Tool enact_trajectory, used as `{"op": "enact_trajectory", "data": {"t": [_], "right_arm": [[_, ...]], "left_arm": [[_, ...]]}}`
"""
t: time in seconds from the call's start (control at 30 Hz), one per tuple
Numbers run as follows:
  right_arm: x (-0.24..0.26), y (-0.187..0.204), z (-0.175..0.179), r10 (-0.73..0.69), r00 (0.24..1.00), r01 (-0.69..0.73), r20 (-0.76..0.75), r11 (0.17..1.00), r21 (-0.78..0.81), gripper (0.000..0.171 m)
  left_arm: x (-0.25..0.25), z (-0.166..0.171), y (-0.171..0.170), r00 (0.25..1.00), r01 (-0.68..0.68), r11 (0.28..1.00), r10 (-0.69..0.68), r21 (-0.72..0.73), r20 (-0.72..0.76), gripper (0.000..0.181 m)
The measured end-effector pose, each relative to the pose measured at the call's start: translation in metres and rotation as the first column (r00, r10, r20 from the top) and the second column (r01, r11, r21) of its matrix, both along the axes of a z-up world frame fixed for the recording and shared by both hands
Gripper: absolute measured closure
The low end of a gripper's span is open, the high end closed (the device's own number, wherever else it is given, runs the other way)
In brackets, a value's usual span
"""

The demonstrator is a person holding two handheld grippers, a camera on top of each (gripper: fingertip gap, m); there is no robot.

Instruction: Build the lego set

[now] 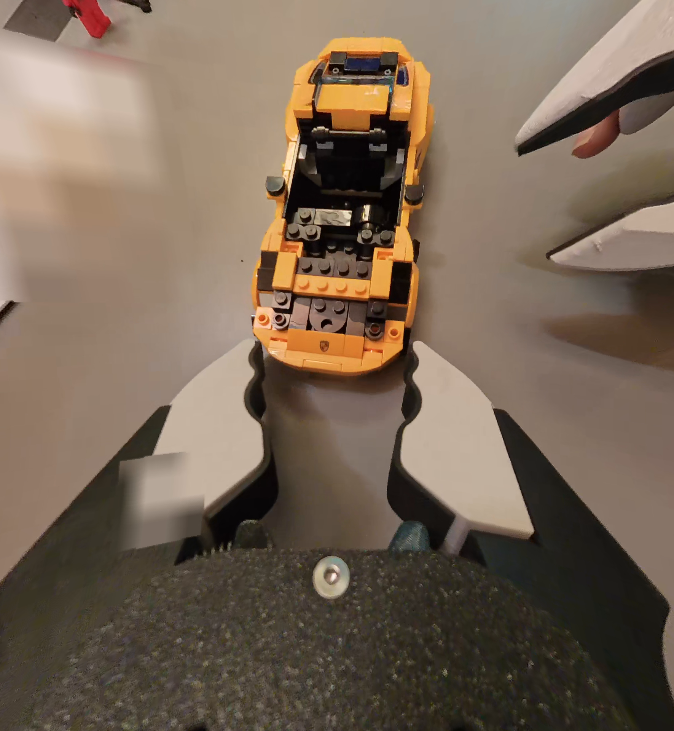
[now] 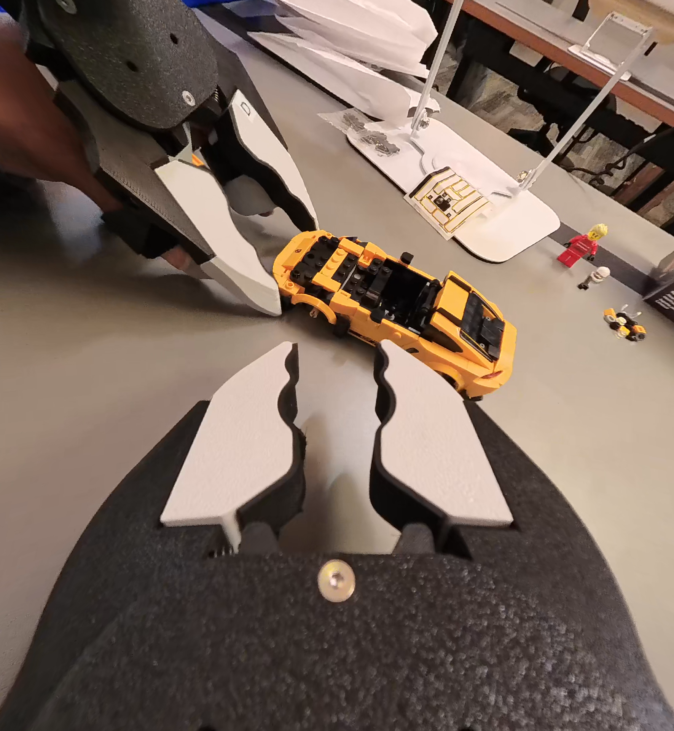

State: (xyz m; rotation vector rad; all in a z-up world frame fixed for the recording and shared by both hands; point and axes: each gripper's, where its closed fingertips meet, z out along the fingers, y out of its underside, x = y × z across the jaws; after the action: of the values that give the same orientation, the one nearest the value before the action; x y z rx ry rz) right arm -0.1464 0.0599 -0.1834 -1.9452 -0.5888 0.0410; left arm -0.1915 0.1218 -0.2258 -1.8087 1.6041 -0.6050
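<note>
Tools both stood open: our left tool [image 1: 333, 350] bracketed the nose of the orange lego car [image 1: 343, 221] (roofless) on the grey tabletop [image 1: 149, 395]; our right tool [image 2: 337, 348] hovered empty beside its flank.

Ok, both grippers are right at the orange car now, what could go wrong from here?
1. The left gripper straddles only the nose of the orange car; closing there could pivot or skid it on the smooth table.
2. The cockpit is roofless with exposed small black parts; a squeeze may pop bricks loose.
3. The right gripper sits close beside the car's side; a nudge could shove it.
</note>
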Motion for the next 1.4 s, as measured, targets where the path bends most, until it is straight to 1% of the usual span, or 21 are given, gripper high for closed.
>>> {"op": "enact_trajectory", "data": {"t": [0.17,0.27,0.33,0.43,0.5,0.57,0.63,0.67,0.73,0.8,0.87,0.97,1.03,1.07,1.17,1.23,1.3,1.4], "right_arm": [[-0.001,-0.001,0.002,0.005,1.0,-0.005,-0.007,1.0,0.01,0.135],[-0.001,-0.001,0.009,0.003,1.0,-0.002,-0.022,0.999,0.044,0.135],[0.001,-0.001,0.016,-0.003,0.999,0.006,-0.04,0.997,0.074,0.135],[0.011,0.001,0.044,-0.014,0.993,0.032,-0.12,0.988,0.152,0.133],[0.026,0.009,0.082,-0.018,0.988,0.056,-0.154,0.967,0.25,0.133],[0.044,0.029,0.124,-0.021,0.991,0.066,-0.133,0.937,0.343,0.131],[0.06,0.059,0.159,-0.023,0.993,0.065,-0.112,0.92,0.386,0.12],[0.067,0.078,0.174,-0.025,0.995,0.061,-0.093,0.911,0.409,0.113],[0.088,0.124,0.198,-0.07,0.998,0.064,-0.006,0.875,0.48,0.099],[0.103,0.167,0.214,-0.074,0.995,0.029,0.066,0.852,0.522,0.084],[0.11,0.203,0.226,-0.053,0.992,-0.02,0.117,0.837,0.547,0.08],[0.12,0.243,0.232,-0.029,0.992,-0.041,0.123,0.849,0.528,0.071],[0.129,0.263,0.224,-0.034,0.994,-0.019,0.105,0.881,0.473,0.068],[0.131,0.27,0.217,-0.023,0.995,-0.023,0.098,0.894,0.448,0.07],[0.133,0.285,0.19,-0.024,0.993,-0.024,0.119,0.922,0.387,0.081],[0.131,0.295,0.171,-0.011,0.992,-0.032,0.125,0.94,0.34,0.08],[0.13,0.298,0.172,-0.007,0.994,-0.036,0.111,0.923,0.383,0.081],[0.131,0.3,0.174,0.002,0.997,-0.034,0.08,0.918,0.396,0.083]], "left_arm": [[-0.001,0.001,0.004,1.0,-0.006,1.0,0.006,0.014,0.0,0.117],[-0.004,0.002,0.008,1.0,-0.013,0.999,0.013,0.044,-0.002,0.118],[-0.006,0.008,0.01,0.999,-0.027,0.998,0.026,0.053,0.018,0.113],[-0.008,0.033,0.009,0.99,-0.053,0.997,0.046,0.05,0.131,0.111],[-0.01,0.06,0.014,0.968,-0.1,0.991,0.077,0.086,0.24,0.118],[-0.012,0.088,0.021,0.924,-0.161,0.983,0.118,0.093,0.363,0.125],[-0.016,0.107,0.027,0.878,-0.219,0.972,0.161,0.08,0.451,0.133],[-0.019,0.112,0.031,0.865,-0.246,0.966,0.179,0.085,0.469,0.137],[-0.024,0.12,0.038,0.854,-0.287,0.951,0.2,0.115,0.481,0.145],[-0.026,0.127,0.042,0.847,-0.293,0.948,0.199,0.122,0.493,0.144],[-0.028,0.127,0.043,0.841,-0.296,0.949,0.202,0.113,0.502,0.145],[-0.031,0.113,0.045,0.85,-0.296,0.949,0.211,0.107,0.483,0.147],[-0.031,0.101,0.044,0.865,-0.286,0.953,0.211,0.102,0.454,0.147],[-0.03,0.097,0.043,0.87,-0.277,0.956,0.208,0.095,0.446,0.147],[-0.024,0.09,0.039,0.881,-0.25,0.965,0.193,0.077,0.433,0.148],[-0.021,0.087,0.036,0.888,-0.235,0.969,0.182,0.076,0.423,0.148],[-0.019,0.083,0.034,0.893,-0.226,0.971,0.176,0.075,0.414,0.148],[-0.016,0.076,0.031,0.902,-0.215,0.974,0.172,0.067,0.396,0.149]]}}
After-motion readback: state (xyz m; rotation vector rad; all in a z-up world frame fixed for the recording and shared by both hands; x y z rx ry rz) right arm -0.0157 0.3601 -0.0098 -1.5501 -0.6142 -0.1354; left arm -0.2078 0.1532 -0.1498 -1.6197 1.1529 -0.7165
